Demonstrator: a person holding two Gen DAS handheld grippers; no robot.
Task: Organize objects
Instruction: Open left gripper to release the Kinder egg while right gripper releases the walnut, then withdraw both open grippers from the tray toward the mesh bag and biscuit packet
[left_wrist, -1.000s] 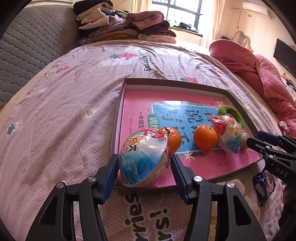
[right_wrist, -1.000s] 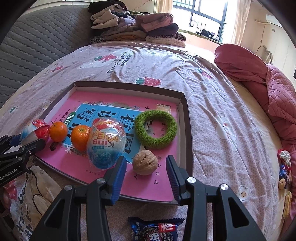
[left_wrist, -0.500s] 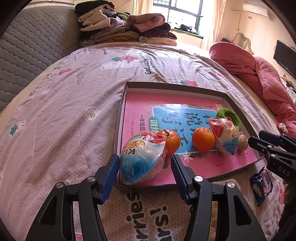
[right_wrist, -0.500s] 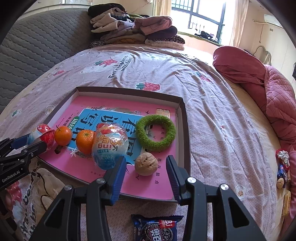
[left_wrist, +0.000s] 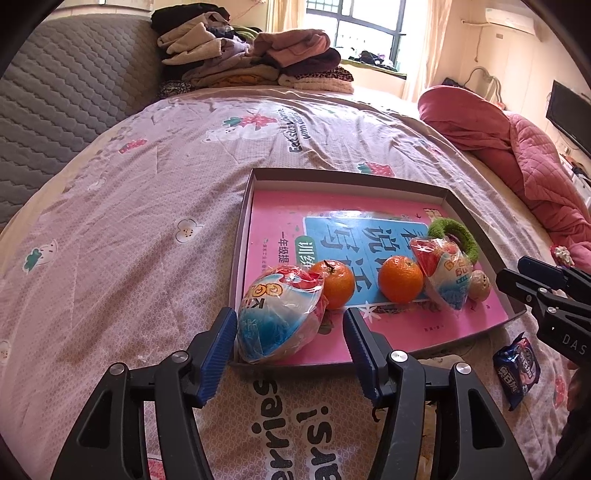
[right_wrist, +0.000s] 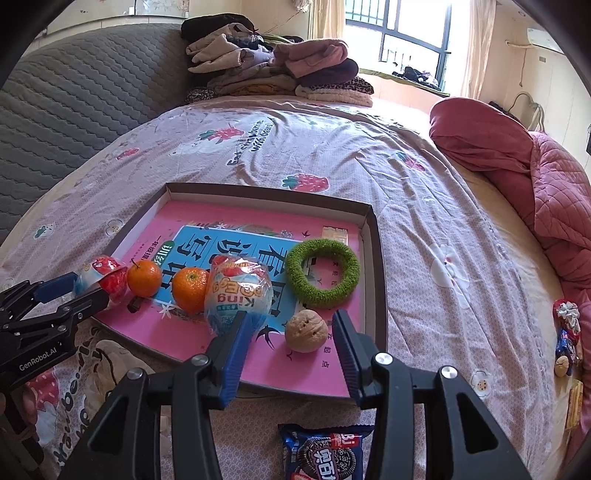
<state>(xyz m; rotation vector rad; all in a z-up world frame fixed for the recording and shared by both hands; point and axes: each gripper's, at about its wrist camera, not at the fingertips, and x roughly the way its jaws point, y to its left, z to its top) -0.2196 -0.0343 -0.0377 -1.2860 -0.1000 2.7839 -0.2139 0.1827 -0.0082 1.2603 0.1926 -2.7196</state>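
A dark-rimmed tray (left_wrist: 347, 175) (right_wrist: 266, 192) lined with a pink book lies on the bed. My left gripper (left_wrist: 290, 332) is opening around a wrapped egg toy (left_wrist: 280, 317) in the tray's near left corner, and a gap shows at the right pad. My right gripper (right_wrist: 290, 332) is also opening. A walnut (right_wrist: 306, 330) lies untouched between its fingers, with a second wrapped egg toy (right_wrist: 238, 291) just beyond the left finger. Two oranges (left_wrist: 334, 284) (left_wrist: 400, 280) sit between the eggs. A green fuzzy ring (right_wrist: 323, 273) lies behind the walnut.
A blue cookie packet (right_wrist: 325, 454) lies on the bedsheet just in front of the tray. Folded clothes (left_wrist: 255, 62) are piled at the head of the bed against a grey headboard. A pink quilt (right_wrist: 517, 166) is bunched along the right, with small trinkets (right_wrist: 567, 332) beside it.
The left jaws have widened off the wrapped egg, which stays in the tray corner. The right jaws have widened slightly around the walnut. Both grippers have drawn back a little.
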